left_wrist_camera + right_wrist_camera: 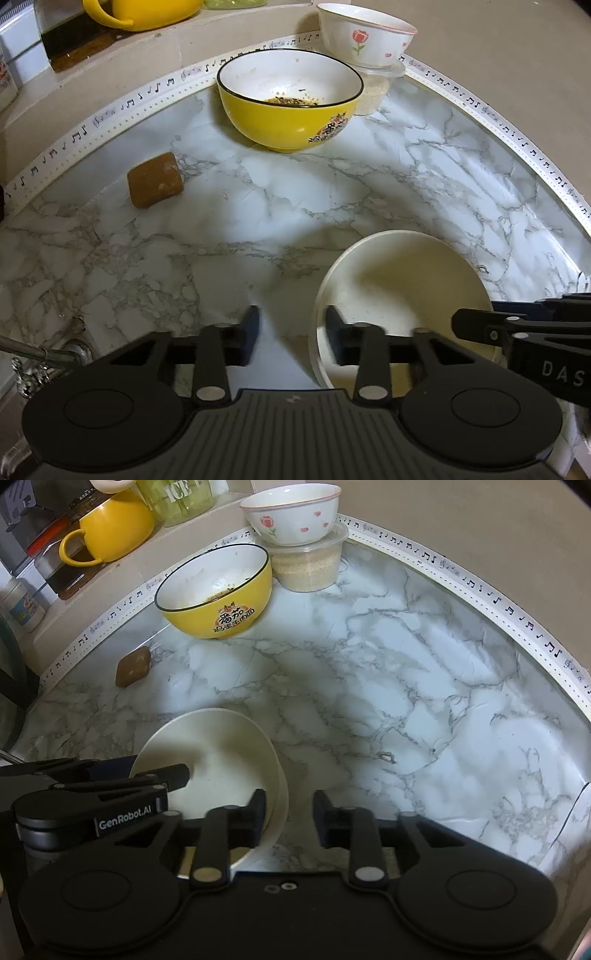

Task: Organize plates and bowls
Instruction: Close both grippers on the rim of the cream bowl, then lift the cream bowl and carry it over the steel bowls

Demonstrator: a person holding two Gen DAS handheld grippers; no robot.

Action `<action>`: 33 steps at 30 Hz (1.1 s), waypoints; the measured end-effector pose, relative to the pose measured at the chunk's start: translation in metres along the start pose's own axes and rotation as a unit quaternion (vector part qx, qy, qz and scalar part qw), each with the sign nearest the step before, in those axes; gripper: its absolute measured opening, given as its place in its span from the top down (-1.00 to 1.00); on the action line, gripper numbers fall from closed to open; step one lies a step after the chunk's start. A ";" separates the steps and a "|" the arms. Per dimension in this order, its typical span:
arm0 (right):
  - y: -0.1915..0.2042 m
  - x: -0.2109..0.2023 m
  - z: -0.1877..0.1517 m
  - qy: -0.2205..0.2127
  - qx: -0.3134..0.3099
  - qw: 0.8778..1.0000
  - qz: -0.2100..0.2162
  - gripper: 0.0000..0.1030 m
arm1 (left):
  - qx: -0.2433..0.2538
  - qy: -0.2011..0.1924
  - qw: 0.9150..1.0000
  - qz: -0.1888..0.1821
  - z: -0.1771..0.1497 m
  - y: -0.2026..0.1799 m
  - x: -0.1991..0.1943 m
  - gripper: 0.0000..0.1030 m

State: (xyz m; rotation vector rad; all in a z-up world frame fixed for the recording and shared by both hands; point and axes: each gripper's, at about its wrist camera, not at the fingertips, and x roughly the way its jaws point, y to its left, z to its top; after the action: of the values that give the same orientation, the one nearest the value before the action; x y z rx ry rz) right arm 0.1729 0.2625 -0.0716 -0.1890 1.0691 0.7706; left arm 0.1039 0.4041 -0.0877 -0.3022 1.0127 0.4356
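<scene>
A cream bowl [402, 280] sits on the marble counter, also in the right wrist view [221, 760]. My left gripper [291, 332] is open, its right finger inside the bowl's left rim and its left finger outside. My right gripper [290, 818] is open, its left finger inside the bowl's right rim and its right finger outside. A dirty yellow bowl [290, 99] stands at the back, also in the right wrist view [218, 590]. A white rose-patterned bowl [365, 37] rests on a lidded plastic container [308, 566] behind it.
A brown soap block [155, 180] lies on the counter at the left. A yellow mug [110, 530] and a green jar [181, 500] stand on the ledge behind. A music-note trim strip [498, 122] borders the marble counter [424, 686].
</scene>
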 end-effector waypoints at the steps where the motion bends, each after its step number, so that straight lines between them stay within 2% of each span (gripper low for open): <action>1: 0.001 0.000 -0.001 0.001 0.000 1.000 0.002 0.61 | -0.001 0.000 1.000 -0.002 0.000 0.000 0.000 0.41; 5: 0.006 0.000 -0.002 -0.001 -0.008 1.000 0.003 0.78 | 0.007 0.002 1.000 -0.002 -0.002 -0.005 -0.003 0.68; 7: 0.009 -0.001 -0.004 0.000 -0.014 1.000 -0.005 0.80 | 0.014 0.001 1.000 -0.005 -0.002 -0.009 -0.005 0.81; 14: 0.014 -0.010 -0.010 -0.001 -0.029 0.999 -0.029 0.89 | 0.045 -0.009 0.999 -0.006 -0.006 -0.028 -0.019 0.84; 22: -0.006 -0.045 -0.021 -0.012 -0.016 0.999 -0.046 0.92 | 0.092 -0.020 0.995 -0.031 -0.013 -0.067 -0.048 0.87; 33: -0.070 -0.133 -0.035 -0.055 0.021 0.996 -0.068 0.93 | 0.184 -0.052 0.978 -0.082 -0.016 -0.161 -0.106 0.87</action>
State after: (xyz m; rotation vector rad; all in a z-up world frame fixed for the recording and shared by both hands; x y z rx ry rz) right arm 0.1597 0.1311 0.0078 -0.1788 0.9567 0.6283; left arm 0.1211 0.2344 0.0030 -0.0285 0.9365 0.1073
